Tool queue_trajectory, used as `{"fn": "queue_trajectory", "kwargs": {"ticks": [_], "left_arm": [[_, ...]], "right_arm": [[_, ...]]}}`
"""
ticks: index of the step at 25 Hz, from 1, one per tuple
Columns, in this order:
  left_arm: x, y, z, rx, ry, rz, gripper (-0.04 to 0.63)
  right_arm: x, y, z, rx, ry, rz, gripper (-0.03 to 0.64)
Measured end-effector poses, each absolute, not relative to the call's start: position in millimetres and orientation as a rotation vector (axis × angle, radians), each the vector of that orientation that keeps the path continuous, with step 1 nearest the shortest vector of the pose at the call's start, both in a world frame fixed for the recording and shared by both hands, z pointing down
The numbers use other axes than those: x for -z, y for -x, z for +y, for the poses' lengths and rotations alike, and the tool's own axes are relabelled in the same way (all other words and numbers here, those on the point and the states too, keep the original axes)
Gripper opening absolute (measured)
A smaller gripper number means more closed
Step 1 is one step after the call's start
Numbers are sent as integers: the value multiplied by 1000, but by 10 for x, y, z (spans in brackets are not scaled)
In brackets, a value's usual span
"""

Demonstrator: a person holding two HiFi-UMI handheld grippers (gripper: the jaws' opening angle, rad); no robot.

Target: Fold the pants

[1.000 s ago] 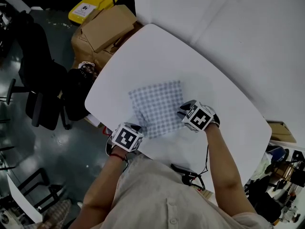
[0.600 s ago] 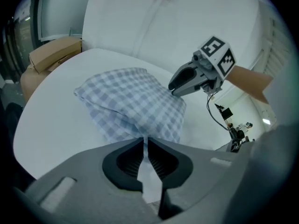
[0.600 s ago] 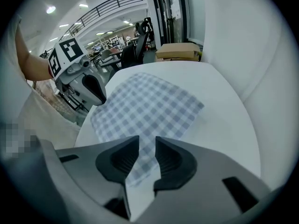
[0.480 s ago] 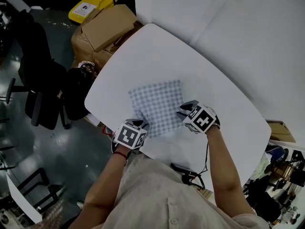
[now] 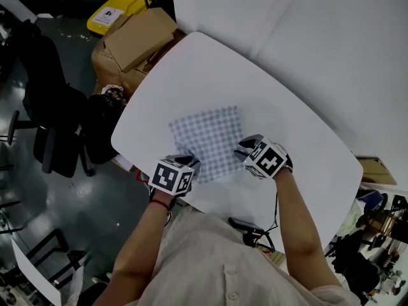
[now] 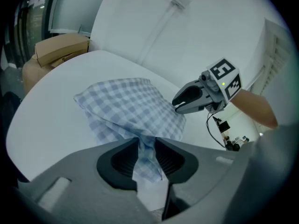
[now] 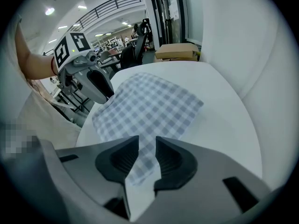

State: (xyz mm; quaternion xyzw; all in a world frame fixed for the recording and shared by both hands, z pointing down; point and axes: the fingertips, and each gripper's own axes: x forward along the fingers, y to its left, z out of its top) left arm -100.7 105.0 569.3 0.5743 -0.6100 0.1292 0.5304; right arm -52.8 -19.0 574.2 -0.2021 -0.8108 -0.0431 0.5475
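Both point steeply down: left gripper (image 6: 147, 143) just opening, pants (image 5: 207, 136) between its jaws; right gripper (image 7: 147, 141) released.

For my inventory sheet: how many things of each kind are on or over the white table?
Checked pants: 1, folded.
Tongs: 2, the left tongs and the right tongs; both pairs of jaws have just been opening, with pants cloth between them.
Total: 3.

pants (image 5: 207, 139): 1
grippers: 2, left gripper (image 5: 189, 164) and right gripper (image 5: 245, 147); left jaws just opening, cloth between them
table (image 5: 210, 69): 1
cardboard boxes (image 5: 131, 40): 2, far left
yellow bin (image 5: 118, 11): 1
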Motion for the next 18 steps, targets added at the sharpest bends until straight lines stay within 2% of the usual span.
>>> {"fn": "queue_trajectory", "kwargs": {"ticks": [5,9,14,15,18], "left_arm": [[-5546,1033,1074,-455,-1367,-1486,118],[-5556,1022,1003,-353,-1340,-1456,117],[-5746,1003,1061,-358,-1271,-1431,117],[-5760,1003,1052,-343,-1268,-1435,111],[-5767,1014,1040,-287,-1250,-1460,33]], "right_arm": [[-5746,517,-203,97,474,-1927,122],[-5731,535,-210,91,474,-1936,122],[-5681,539,-234,95,473,-1950,122],[-5680,546,-245,96,472,-1952,121],[-5681,554,-261,95,472,-1957,121]]}}
